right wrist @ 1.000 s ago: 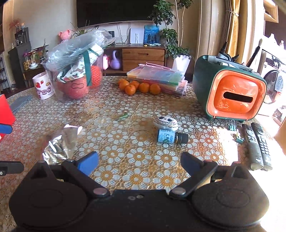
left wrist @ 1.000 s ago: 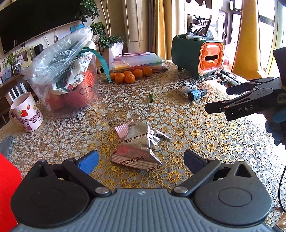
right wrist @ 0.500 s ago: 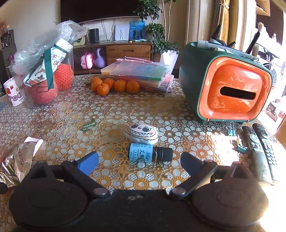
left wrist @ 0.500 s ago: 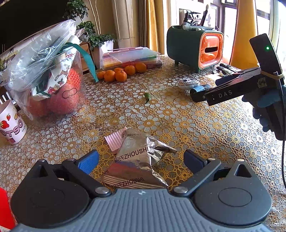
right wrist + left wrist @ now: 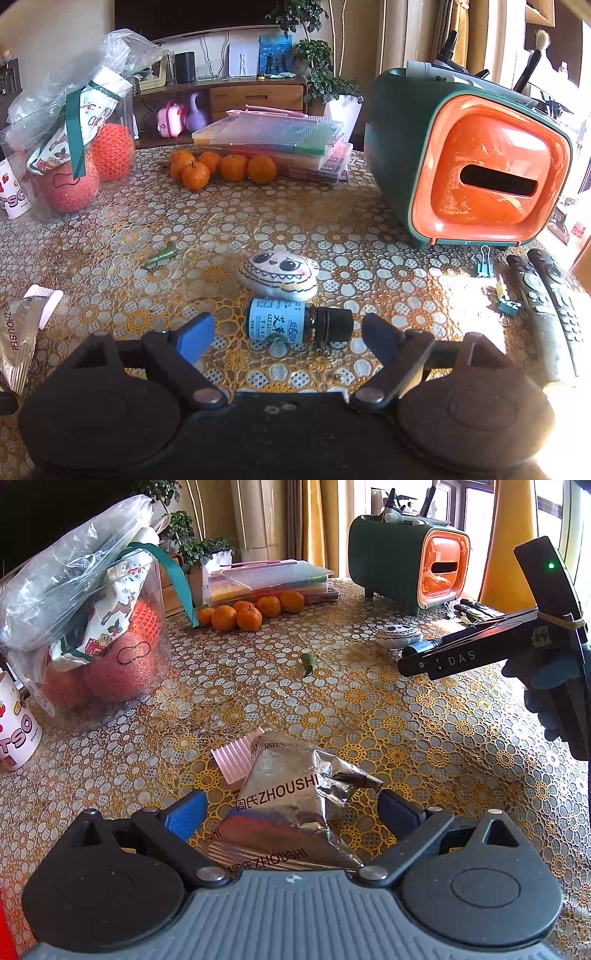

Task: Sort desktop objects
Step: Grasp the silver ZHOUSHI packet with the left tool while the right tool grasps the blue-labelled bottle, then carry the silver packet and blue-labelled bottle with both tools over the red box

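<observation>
From the left wrist, the crinkled silver foil snack packet [image 5: 295, 808] lies on the lace-patterned tablecloth [image 5: 424, 738] between the fingers of the left gripper [image 5: 291, 812], whose jaws are closing, not yet pressing; it sits nearer than a second ago. From the right wrist, the small blue-labelled bottle [image 5: 295, 325] lies on its side between the closing, untouching fingers of the right gripper [image 5: 288, 338], touching a soft panda-faced pouch [image 5: 279, 275]; it too is closer.

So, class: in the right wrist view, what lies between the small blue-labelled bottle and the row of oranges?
The panda-face pouch, just behind the bottle; beyond it, bare tablecloth up to the oranges.
</observation>
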Available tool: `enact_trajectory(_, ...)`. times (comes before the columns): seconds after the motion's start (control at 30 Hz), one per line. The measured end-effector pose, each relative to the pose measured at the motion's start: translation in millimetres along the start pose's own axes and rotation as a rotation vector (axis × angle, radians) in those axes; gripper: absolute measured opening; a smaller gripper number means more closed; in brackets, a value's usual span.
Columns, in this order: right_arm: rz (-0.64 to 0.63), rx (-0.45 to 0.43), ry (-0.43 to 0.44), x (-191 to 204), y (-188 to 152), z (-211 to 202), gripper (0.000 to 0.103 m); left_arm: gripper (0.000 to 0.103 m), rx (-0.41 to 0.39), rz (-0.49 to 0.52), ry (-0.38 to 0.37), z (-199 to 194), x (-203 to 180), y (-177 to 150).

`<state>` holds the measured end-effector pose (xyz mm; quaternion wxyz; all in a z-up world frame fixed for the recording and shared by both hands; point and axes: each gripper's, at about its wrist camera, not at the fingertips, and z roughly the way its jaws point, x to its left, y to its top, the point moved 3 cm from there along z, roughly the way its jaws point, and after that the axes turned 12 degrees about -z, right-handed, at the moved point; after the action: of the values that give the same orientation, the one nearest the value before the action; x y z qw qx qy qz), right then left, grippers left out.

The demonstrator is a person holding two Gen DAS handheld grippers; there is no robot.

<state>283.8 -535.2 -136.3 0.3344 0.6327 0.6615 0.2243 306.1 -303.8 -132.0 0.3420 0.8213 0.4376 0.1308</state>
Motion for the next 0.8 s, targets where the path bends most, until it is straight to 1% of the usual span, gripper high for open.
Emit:
enact_trajectory(0.03, -0.002, 0.001, -0.002, 0, 0, 0, 0.081, 0.096, 0.002, 0.000, 0.000, 0, 0, 0)
enact_trajectory(0.17, 0.001, 0.008, -0.007, 0, 0, 1, 0.076, 0.081, 0.008, -0.003, 0.005, 2, 1, 0)
enact_trajectory(0.23, 0.002, 0.015, -0.008, -1, -1, 2, 0.072, 0.079, 0.002, -0.008, 0.009, 1, 2, 0)
enact_trajectory(0.27, 0.002, 0.015, -0.013, -1, -1, 2, 0.071, 0.073, 0.000, -0.010, 0.009, 1, 2, 1)
enact_trajectory(0.37, 0.005, 0.014, -0.021, -2, -1, 2, 0.066, 0.069, 0.001, -0.011, 0.011, 0, 2, 2)
enact_trajectory(0.4, 0.008, 0.013, -0.027, -3, -1, 2, 0.061, 0.068, 0.001, -0.009, 0.015, 0, 2, 2)
enact_trajectory(0.47, 0.015, 0.013, -0.025, -4, -1, 2, 0.061, 0.066, 0.001, -0.014, 0.017, 0, 2, 2)
enact_trajectory(0.57, 0.021, 0.016, -0.025, -3, -2, 1, 0.061, 0.060, 0.000, -0.026, 0.018, -3, 2, 1)
enact_trajectory(0.7, 0.024, 0.023, -0.017, 1, -5, -5, 0.061, 0.057, 0.015, -0.046, 0.029, -7, 3, 1)
enact_trajectory(0.8, 0.022, 0.031, 0.004, 7, -9, -13, 0.061, 0.055, 0.025, -0.061, 0.040, -11, 4, 0)
